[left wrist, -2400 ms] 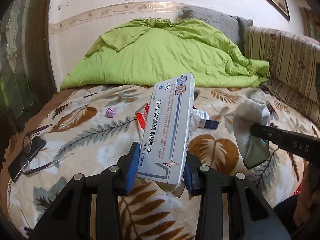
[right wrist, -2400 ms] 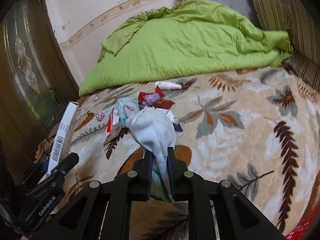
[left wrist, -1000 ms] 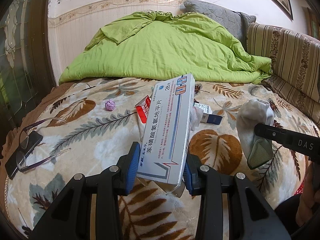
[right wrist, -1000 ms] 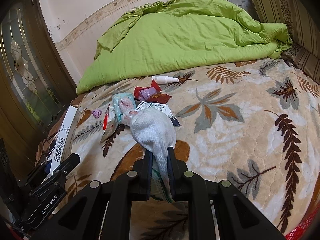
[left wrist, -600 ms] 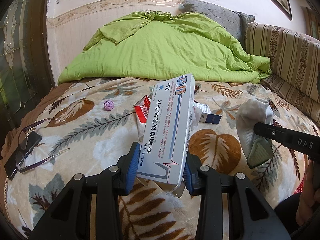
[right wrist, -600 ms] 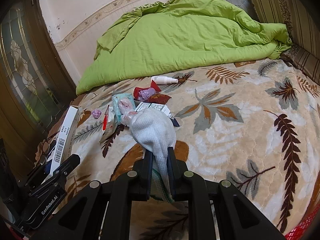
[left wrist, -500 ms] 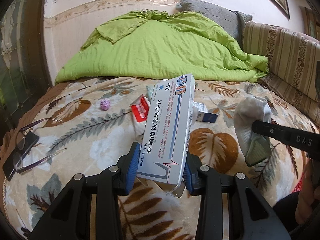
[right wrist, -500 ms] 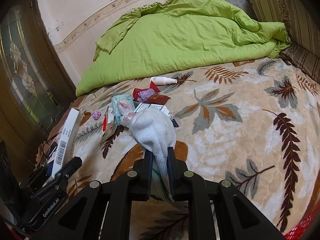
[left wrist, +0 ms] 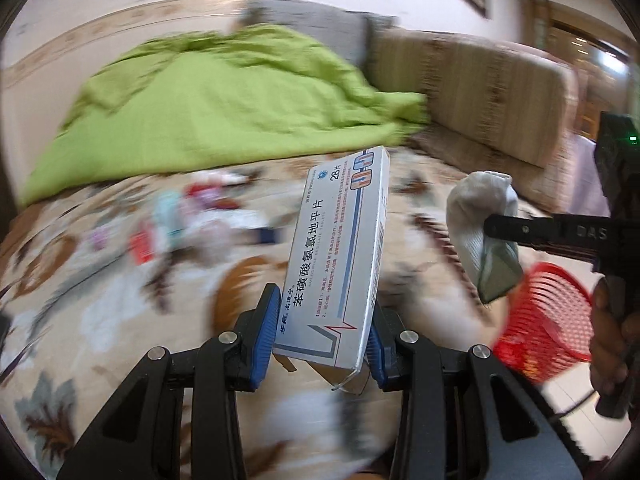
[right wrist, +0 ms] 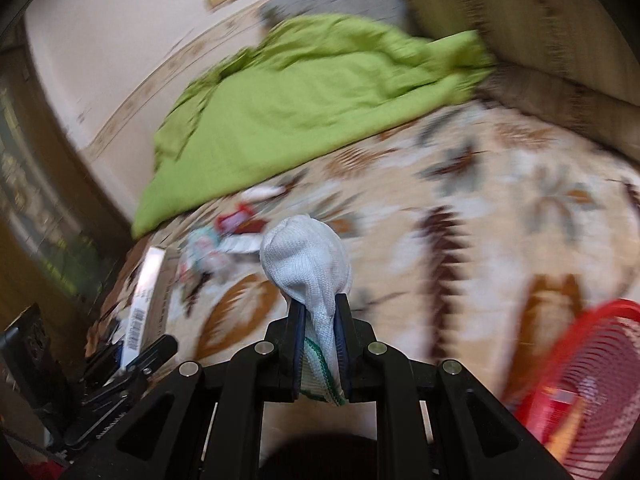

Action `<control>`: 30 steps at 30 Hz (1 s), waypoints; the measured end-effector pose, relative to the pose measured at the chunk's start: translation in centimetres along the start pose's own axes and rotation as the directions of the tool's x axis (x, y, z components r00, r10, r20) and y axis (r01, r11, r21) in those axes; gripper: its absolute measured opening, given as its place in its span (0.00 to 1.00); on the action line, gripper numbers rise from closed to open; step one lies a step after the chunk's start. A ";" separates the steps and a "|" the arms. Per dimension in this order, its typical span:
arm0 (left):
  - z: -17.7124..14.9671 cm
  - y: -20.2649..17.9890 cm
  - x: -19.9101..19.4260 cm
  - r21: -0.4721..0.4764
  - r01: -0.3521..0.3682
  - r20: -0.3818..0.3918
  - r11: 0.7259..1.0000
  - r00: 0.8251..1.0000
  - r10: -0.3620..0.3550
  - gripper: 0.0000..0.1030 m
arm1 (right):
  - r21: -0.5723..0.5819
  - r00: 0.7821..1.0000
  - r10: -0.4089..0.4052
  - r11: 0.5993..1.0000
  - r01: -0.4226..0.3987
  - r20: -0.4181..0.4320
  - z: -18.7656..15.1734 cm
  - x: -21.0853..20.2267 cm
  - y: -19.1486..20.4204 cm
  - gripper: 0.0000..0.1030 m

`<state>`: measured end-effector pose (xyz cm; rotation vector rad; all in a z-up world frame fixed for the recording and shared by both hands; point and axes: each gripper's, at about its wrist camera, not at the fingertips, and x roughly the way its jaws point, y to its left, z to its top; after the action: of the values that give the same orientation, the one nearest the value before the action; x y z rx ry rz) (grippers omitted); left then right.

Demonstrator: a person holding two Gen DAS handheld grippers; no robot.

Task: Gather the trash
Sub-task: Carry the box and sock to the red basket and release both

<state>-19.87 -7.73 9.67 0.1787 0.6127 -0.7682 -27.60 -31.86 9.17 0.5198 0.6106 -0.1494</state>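
My left gripper [left wrist: 322, 326] is shut on a white and blue medicine box [left wrist: 340, 256], held upright above the bed. My right gripper [right wrist: 320, 312] is shut on a white sock [right wrist: 308, 260] with a green-trimmed cuff; in the left wrist view the sock [left wrist: 480, 220] hangs at the right. A red mesh basket [left wrist: 544, 320] sits low at the right, below the sock, and in the right wrist view the basket [right wrist: 580, 380] is at the lower right. A blurred heap of wrappers and small trash [left wrist: 188, 220] lies on the leaf-patterned blanket.
A green quilt [left wrist: 224, 120] is heaped at the back of the bed, with a striped headboard cushion [left wrist: 480, 92] to the right. A person's hand [left wrist: 608, 340] holds the right gripper's handle. The leaf-patterned blanket [right wrist: 500, 208] spreads out to the right.
Both views have swung to the right and are now blurred by motion. The red basket has come into view at the right. Both grippers keep hold of the box and the sock.
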 end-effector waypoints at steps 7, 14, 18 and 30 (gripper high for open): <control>2.7 -11.3 1.8 0.153 0.296 -0.086 0.943 0.955 -0.285 0.37 | 0.174 0.974 -0.217 0.964 0.203 0.069 -0.3 -8.3 -10.5 0.15; 3.1 -21.1 5.6 0.149 0.509 -0.254 0.848 0.849 -0.464 0.38 | 0.298 0.921 -0.387 0.885 0.357 0.046 -2.5 -13.2 -18.0 0.17; 3.1 -24.5 8.4 0.110 0.566 -0.346 0.817 0.792 -0.502 0.44 | 0.317 0.911 -0.412 0.864 0.392 -0.003 -3.4 -13.3 -19.6 0.18; 4.3 -18.5 7.4 0.035 0.463 -0.279 0.886 0.855 -0.436 0.67 | 0.278 0.931 -0.356 0.904 0.323 0.074 -1.4 -12.3 -16.3 0.50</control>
<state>-26.69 -26.96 10.14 0.2368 0.8872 -1.2469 -42.94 -45.36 8.49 0.6510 0.5590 -0.5981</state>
